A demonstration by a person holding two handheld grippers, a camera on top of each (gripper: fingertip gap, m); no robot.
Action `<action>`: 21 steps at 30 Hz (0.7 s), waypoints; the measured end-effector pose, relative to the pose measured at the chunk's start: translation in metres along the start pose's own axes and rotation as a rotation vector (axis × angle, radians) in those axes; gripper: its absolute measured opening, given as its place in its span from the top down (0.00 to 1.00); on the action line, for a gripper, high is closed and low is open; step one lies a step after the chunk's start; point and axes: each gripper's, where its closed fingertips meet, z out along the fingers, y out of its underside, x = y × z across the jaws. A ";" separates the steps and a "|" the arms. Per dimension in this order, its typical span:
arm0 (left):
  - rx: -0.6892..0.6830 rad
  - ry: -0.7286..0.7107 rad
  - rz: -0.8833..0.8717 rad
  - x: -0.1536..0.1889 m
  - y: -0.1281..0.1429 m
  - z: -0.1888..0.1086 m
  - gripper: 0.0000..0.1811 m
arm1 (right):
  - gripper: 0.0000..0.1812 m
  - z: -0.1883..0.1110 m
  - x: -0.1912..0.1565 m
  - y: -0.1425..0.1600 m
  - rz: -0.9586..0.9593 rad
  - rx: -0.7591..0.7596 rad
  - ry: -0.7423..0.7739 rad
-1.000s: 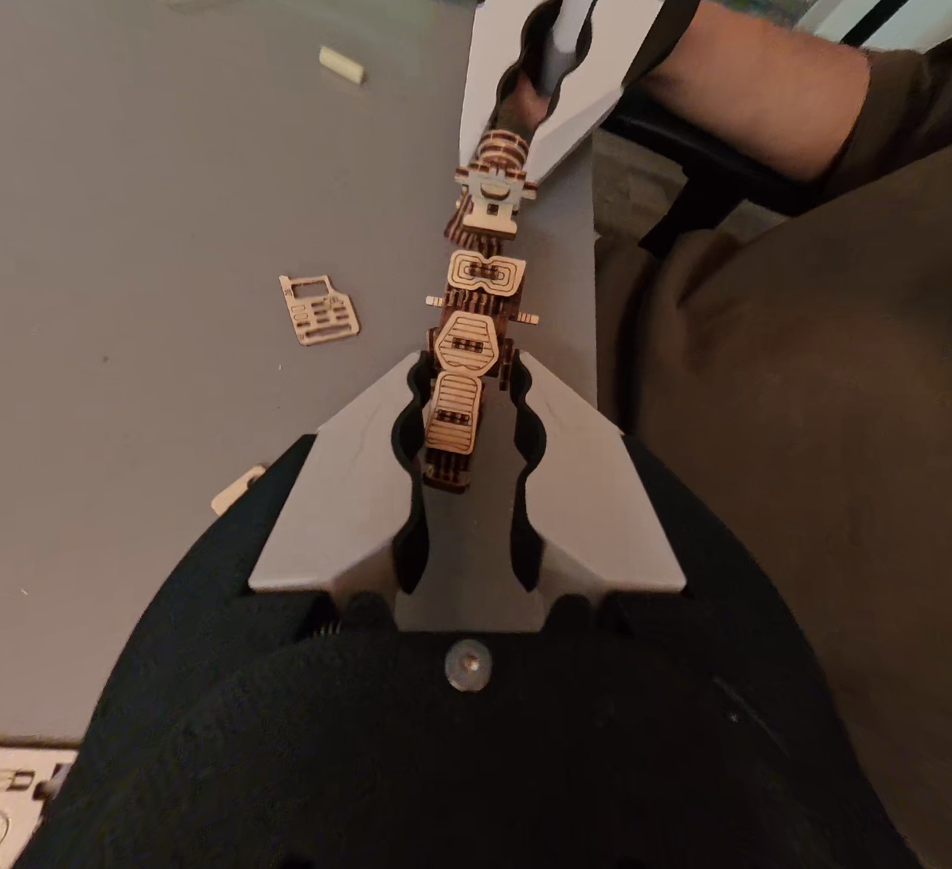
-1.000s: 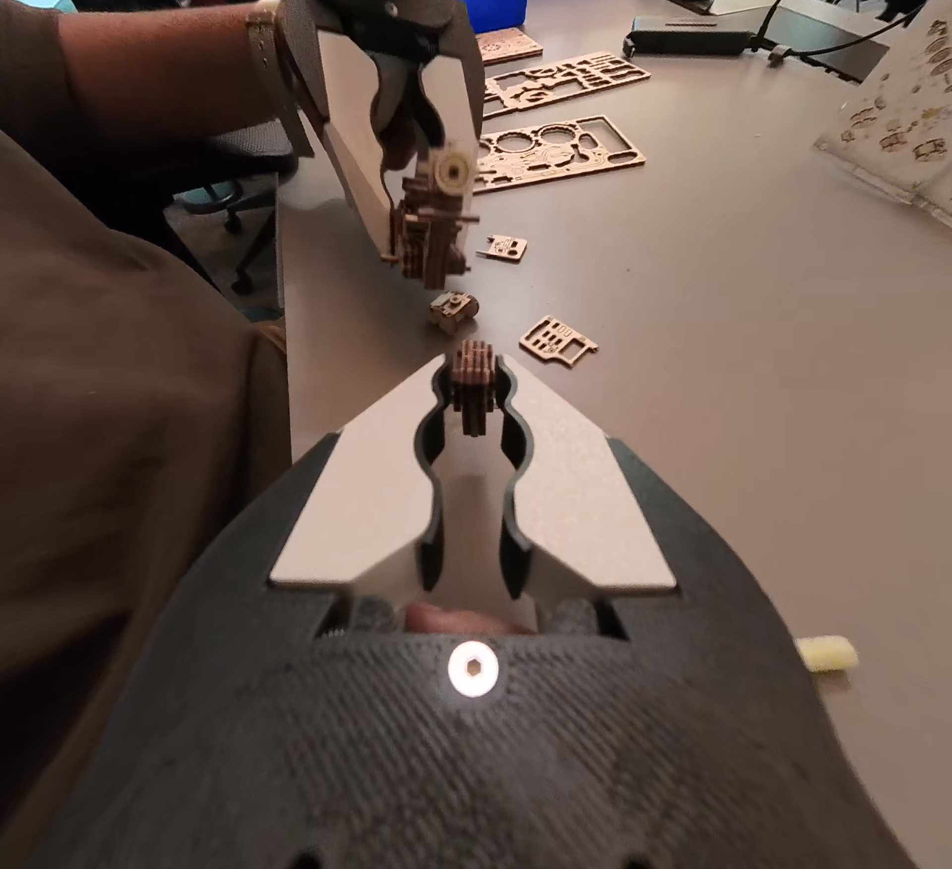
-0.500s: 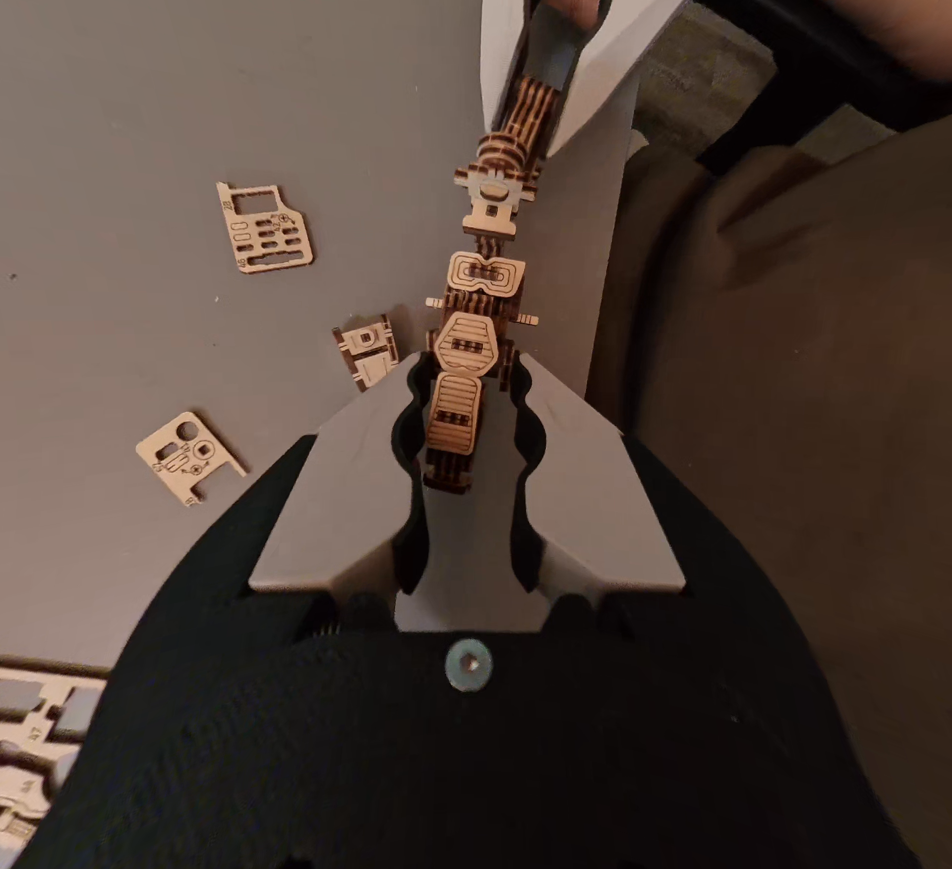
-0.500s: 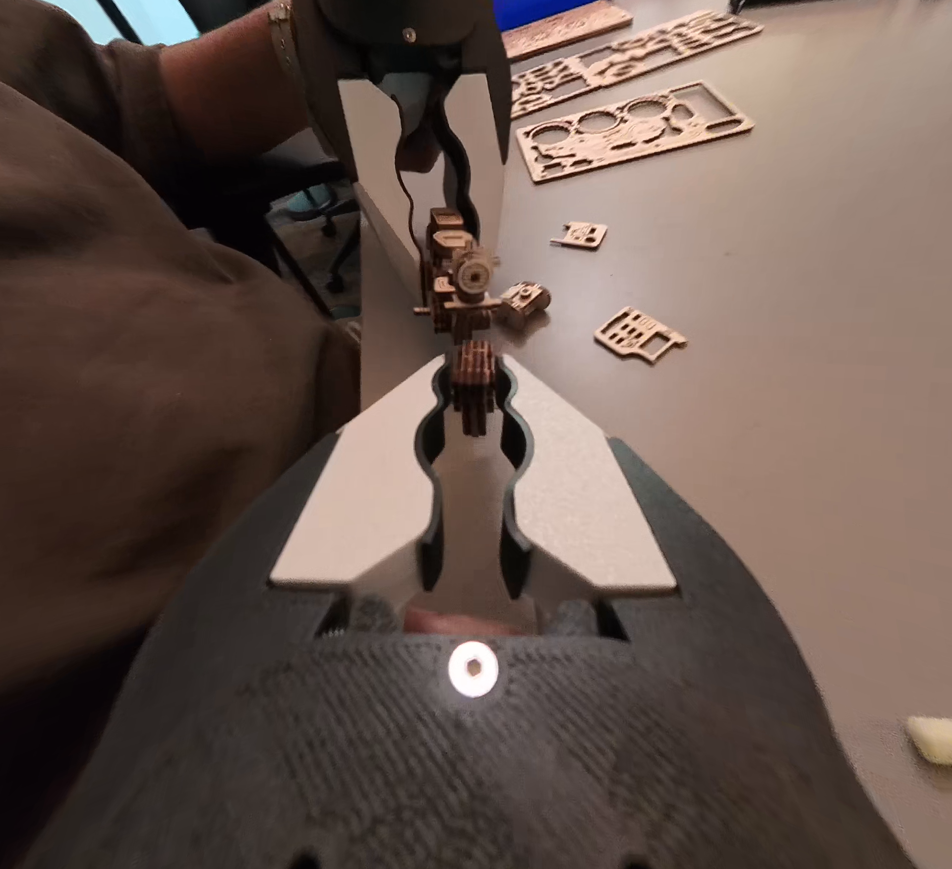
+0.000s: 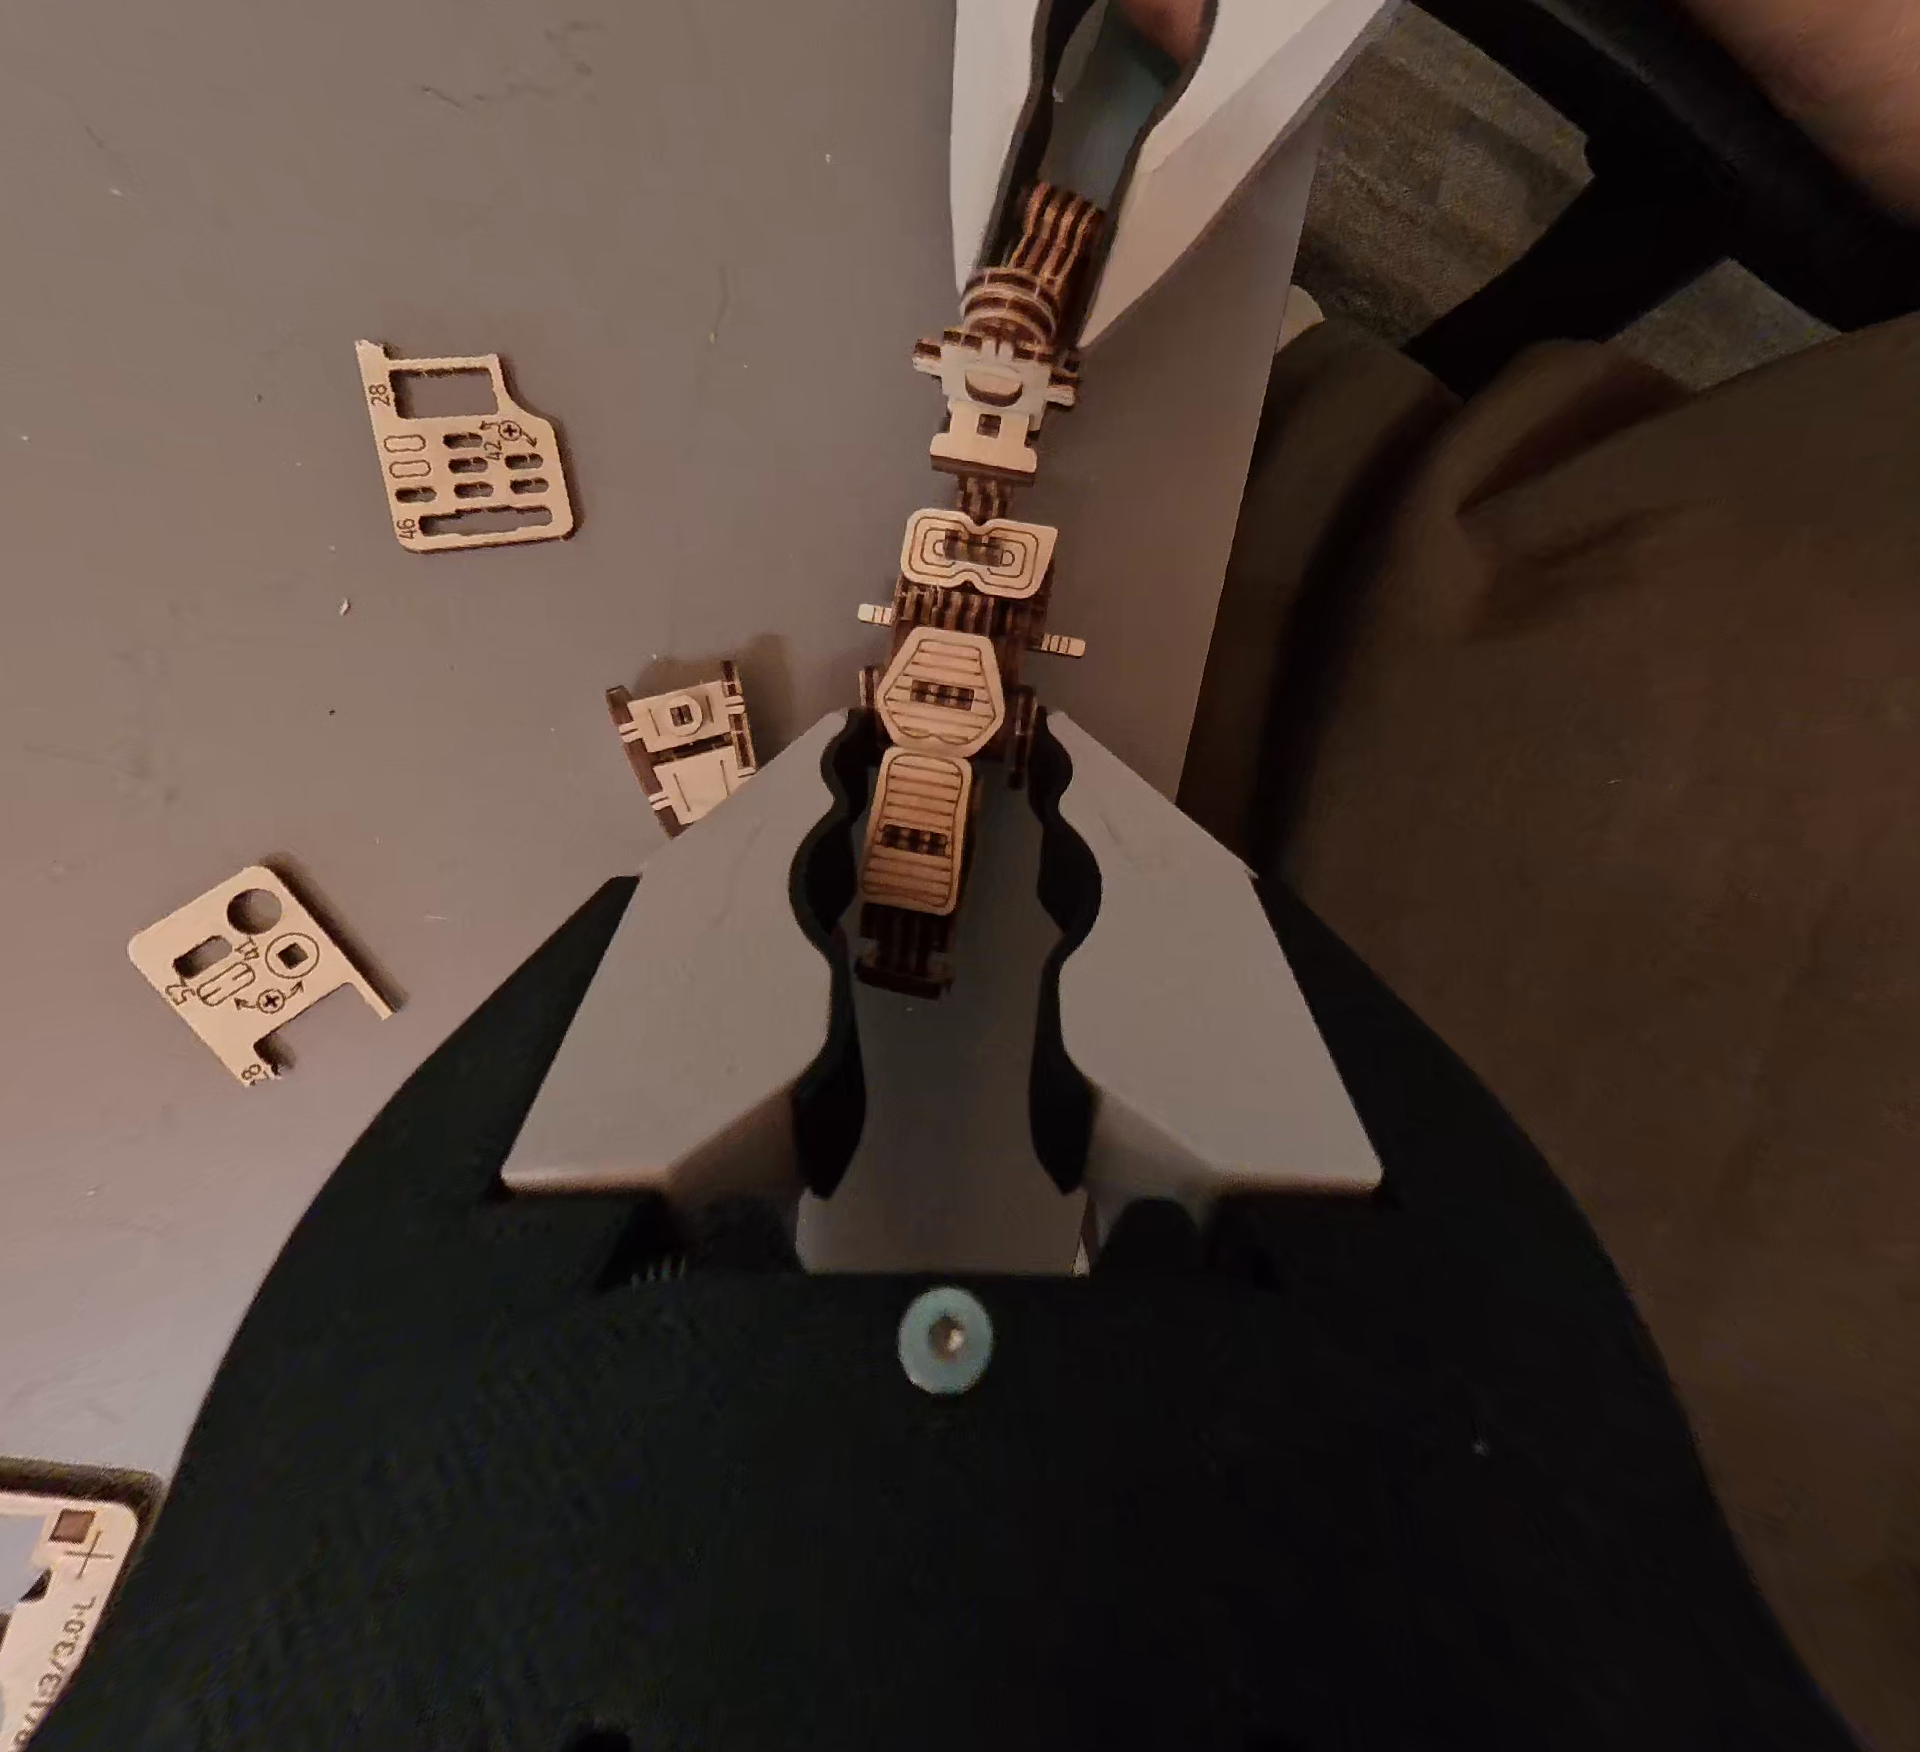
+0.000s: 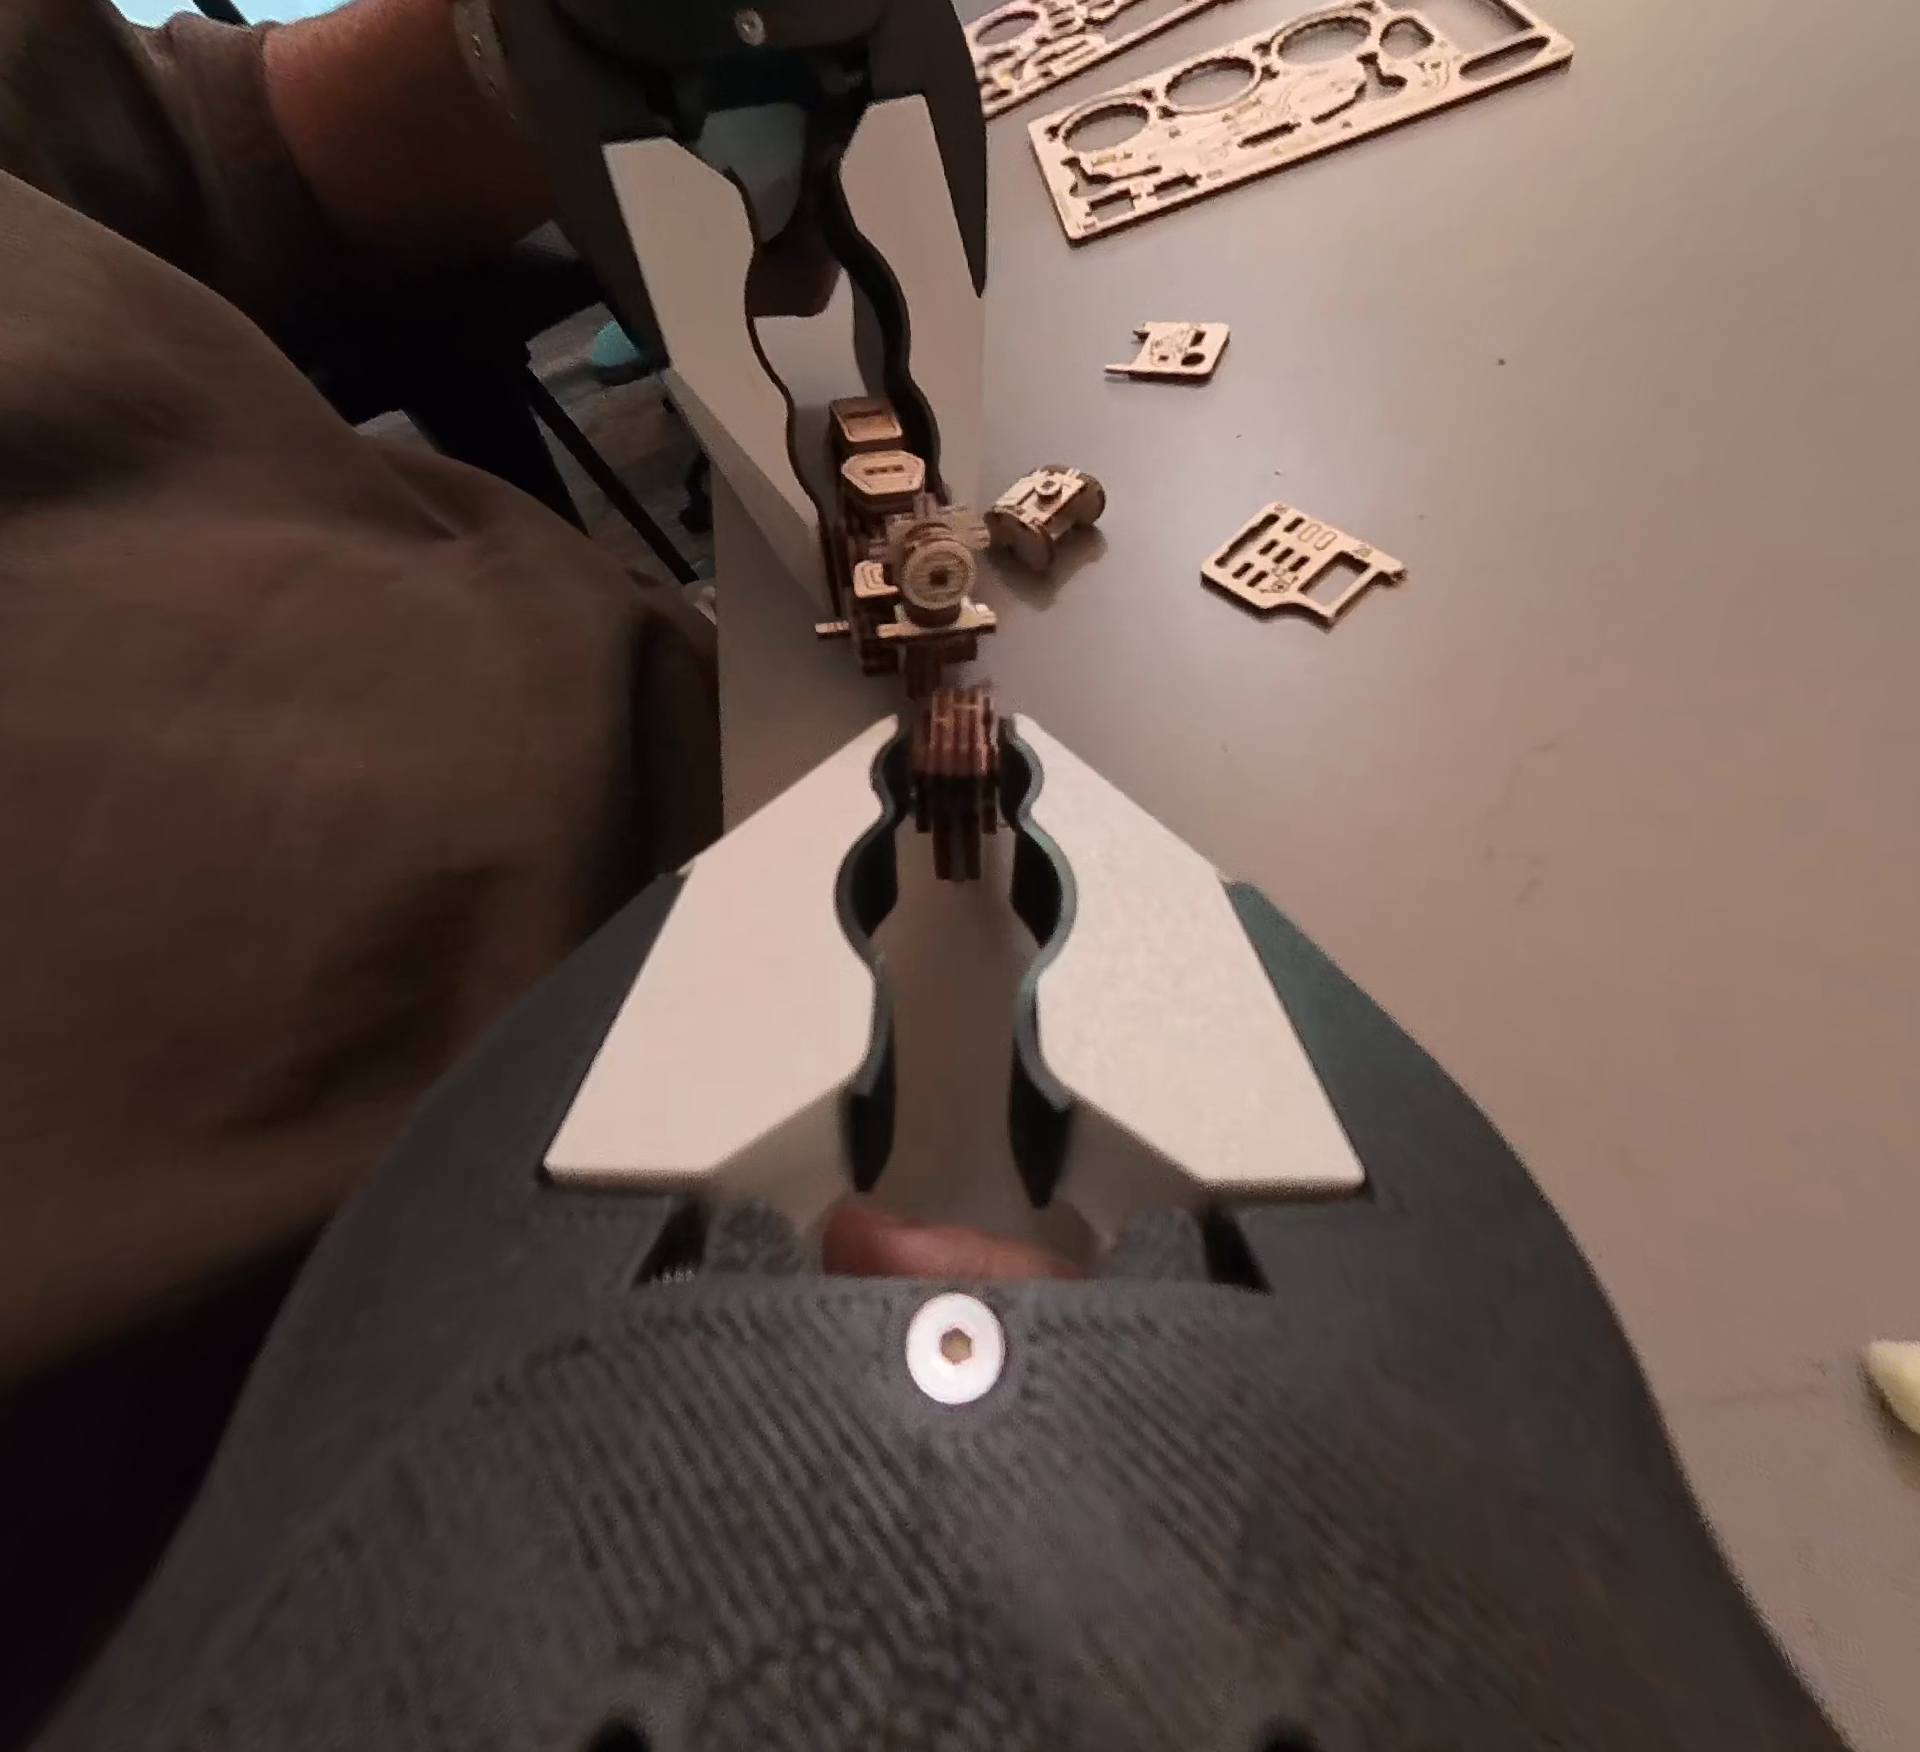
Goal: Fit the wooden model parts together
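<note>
Two grippers: both of mine meet nose to nose above the table's near edge, each clamped on wood.
Left gripper: its fingers are closed around the rear of the wooden model, which sticks out forward past the tips.
Right gripper: its fingers pinch a small layered wooden part right at the tips; in the left wrist view this gripper comes down from the top.
Contact: the layered part touches the front end of the model; whether it is fully seated I cannot tell.
Model position: it hangs in the air over the strip of table just inside the edge, lengthwise between my two tools.
Table edge: it runs just right of the model in the left wrist view, with my brown-clothed lap beyond it, so room on that side is scant.
Loose assembly: a small wooden sub-assembly lies on the table just beside my left fingertip, nearly under it.
Flat offcuts: one slotted wooden piece and one with a round hole lie farther left, well apart from the model.
Open room: bare grey surface spreads left of those pieces.
Right wrist side: two cut-out wooden sheets lie far back, and a pale scrap sits at the frame's right edge, near my gripper's body.
</note>
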 end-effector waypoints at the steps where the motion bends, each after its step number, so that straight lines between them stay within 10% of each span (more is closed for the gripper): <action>1: -0.003 -0.004 0.006 0.000 0.000 0.000 0.85 | 0.92 0.001 0.001 0.003 0.004 -0.018 0.006; 21: -0.008 -0.047 0.033 -0.004 0.003 0.004 0.85 | 0.92 -0.004 0.004 0.015 -0.012 -0.071 0.034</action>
